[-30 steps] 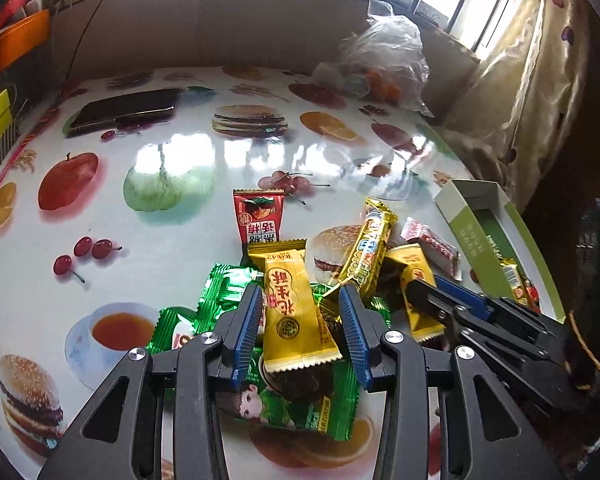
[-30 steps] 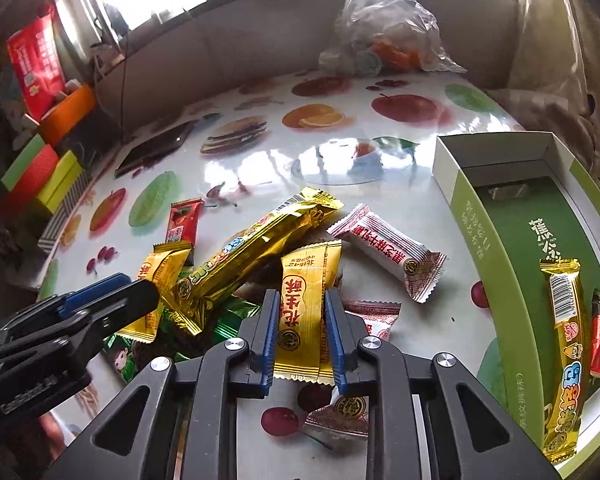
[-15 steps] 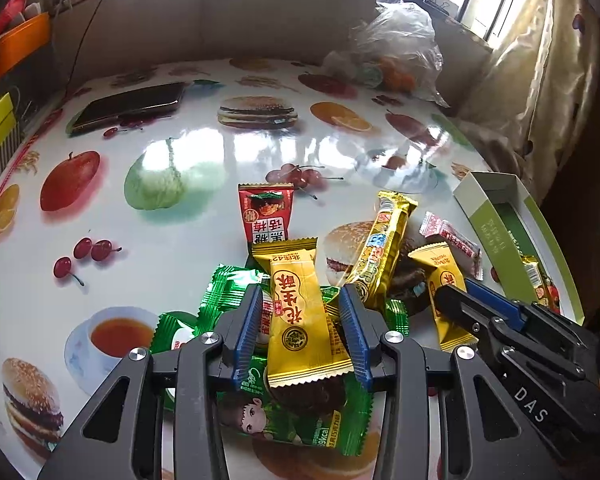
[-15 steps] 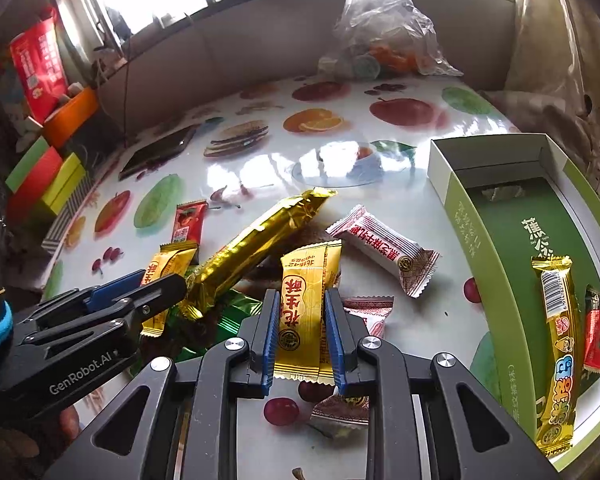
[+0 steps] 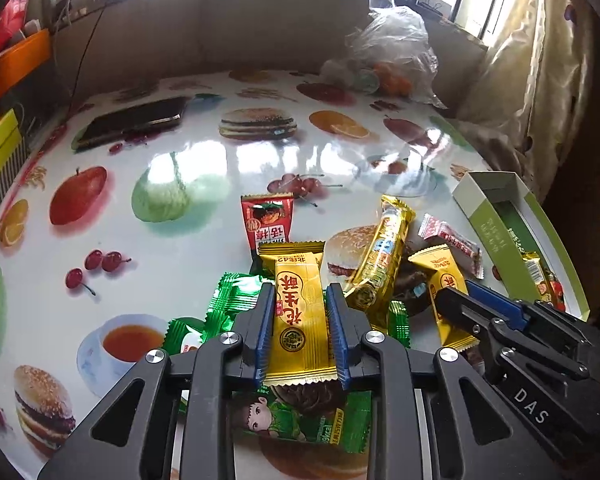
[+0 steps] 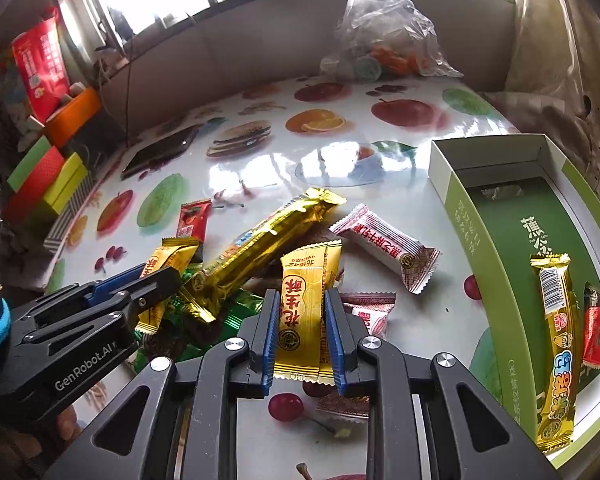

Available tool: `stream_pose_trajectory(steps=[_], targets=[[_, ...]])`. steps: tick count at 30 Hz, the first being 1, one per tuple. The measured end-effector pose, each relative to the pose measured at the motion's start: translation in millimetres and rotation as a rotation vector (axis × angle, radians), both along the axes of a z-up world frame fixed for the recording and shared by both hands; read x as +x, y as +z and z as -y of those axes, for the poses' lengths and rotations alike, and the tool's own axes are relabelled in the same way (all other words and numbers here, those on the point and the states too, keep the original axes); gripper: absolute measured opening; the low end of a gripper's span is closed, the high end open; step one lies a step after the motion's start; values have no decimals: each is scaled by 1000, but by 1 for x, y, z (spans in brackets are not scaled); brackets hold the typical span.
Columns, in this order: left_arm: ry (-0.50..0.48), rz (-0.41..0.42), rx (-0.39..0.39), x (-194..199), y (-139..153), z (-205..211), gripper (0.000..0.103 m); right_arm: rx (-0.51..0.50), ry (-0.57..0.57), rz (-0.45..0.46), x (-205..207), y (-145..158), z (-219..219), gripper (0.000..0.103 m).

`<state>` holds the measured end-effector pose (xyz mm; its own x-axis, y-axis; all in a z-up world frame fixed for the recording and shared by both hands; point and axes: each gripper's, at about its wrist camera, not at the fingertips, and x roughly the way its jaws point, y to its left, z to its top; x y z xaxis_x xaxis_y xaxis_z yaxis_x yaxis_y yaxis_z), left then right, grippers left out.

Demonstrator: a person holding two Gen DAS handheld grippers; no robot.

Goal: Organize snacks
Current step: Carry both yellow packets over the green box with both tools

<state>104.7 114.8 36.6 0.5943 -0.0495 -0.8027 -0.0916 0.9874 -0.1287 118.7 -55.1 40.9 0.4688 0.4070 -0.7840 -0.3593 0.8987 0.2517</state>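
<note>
On the fruit-print table (image 5: 204, 248), a snack pile sits left of a green box (image 6: 480, 240). Left hand-held gripper (image 5: 302, 300) has just narrowed from a loose straddle & now pinches a yellow wafer pack (image 5: 300, 312) w/ both pads. Right hand-held gripper (image 6: 302, 304), unchanged, is closed on a matching yellow pack (image 6: 304, 312). Both packs look secured; prob. next is lifting them to the box, which holds a gold bar (image 6: 556, 344) & a red pack (image 6: 596, 328).

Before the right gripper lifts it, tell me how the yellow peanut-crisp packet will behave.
The yellow peanut-crisp packet looks small and thin, so probably light. Its glossy foil may slip between the right gripper's pads. The crimped ends look floppy, though the middle seems stiffer; a brittle filling might crack under squeeze.
</note>
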Motion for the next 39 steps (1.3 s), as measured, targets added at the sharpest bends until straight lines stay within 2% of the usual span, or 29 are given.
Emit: stream_pose_trajectory(steps=[14, 22, 39], targets=[[-6, 81, 32, -23, 24, 10, 26, 17, 1, 36, -15, 16, 6, 21], [-19, 119, 19, -35, 37, 17, 26, 26, 2, 63, -27, 29, 12, 21], [-125, 175, -6, -45, 64, 60, 27, 29, -54, 137, -49, 61, 48, 22]])
